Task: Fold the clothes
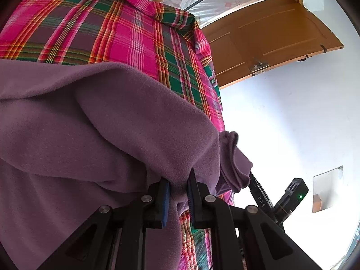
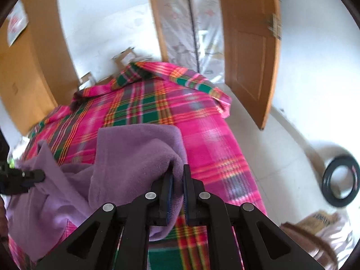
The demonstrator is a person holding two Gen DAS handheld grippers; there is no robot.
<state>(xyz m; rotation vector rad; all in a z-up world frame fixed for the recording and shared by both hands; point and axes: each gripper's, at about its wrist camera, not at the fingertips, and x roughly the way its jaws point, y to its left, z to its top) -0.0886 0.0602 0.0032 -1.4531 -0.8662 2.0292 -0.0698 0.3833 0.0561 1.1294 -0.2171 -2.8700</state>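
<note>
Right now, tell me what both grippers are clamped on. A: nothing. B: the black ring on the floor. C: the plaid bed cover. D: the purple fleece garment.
D: the left gripper and the right gripper each pinch a fold of the purple fleece garment above the plaid bed cover.

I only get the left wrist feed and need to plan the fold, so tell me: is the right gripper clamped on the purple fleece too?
Observer: Yes, the right gripper is shut on a bunched edge of the purple fleece.
Operator: Anything on the floor on that side?
Observer: A black ring lies on the pale floor, right of the plaid bedspread.
Operator: Anything behind the bed?
Observer: A tall wooden cabinet, at far left.
</note>
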